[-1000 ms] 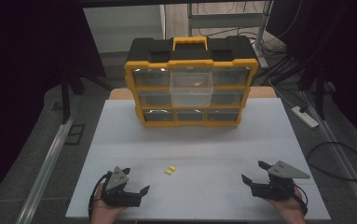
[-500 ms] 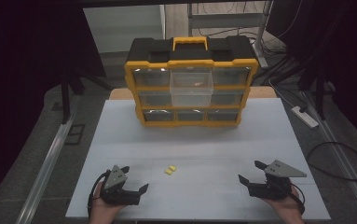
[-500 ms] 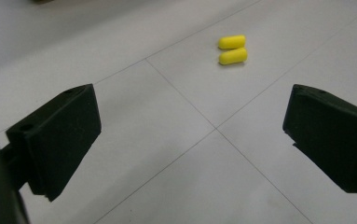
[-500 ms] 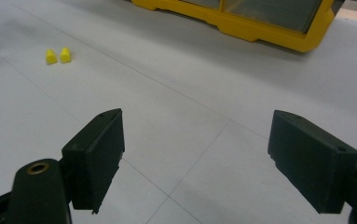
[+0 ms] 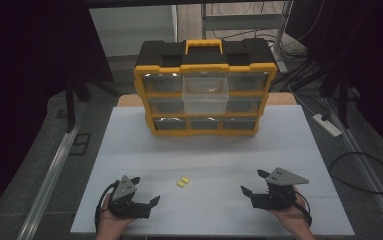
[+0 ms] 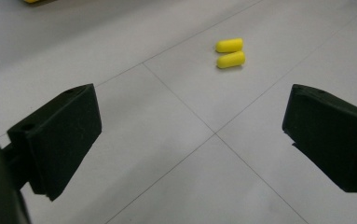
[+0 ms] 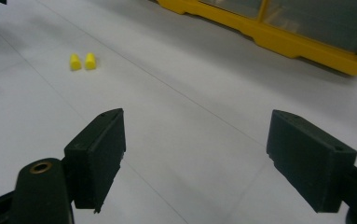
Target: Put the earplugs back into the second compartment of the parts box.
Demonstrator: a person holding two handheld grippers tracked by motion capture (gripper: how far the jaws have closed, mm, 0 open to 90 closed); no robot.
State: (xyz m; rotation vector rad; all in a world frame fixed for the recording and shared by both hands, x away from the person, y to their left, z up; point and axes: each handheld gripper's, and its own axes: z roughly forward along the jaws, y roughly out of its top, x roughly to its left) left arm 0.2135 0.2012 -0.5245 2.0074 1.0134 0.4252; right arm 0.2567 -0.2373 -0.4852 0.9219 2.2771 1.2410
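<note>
White bench in a dark room. Yellow-black organizer at rear, one clear drawer protruding. Two yellow earplugs lie near front, between left gripper and right gripper; both jaws spread, empty.

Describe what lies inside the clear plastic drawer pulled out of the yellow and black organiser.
The clear plastic drawer on the yellow and black organiser holds something small and yellowish; its shape and number are too blurred to tell.
</note>
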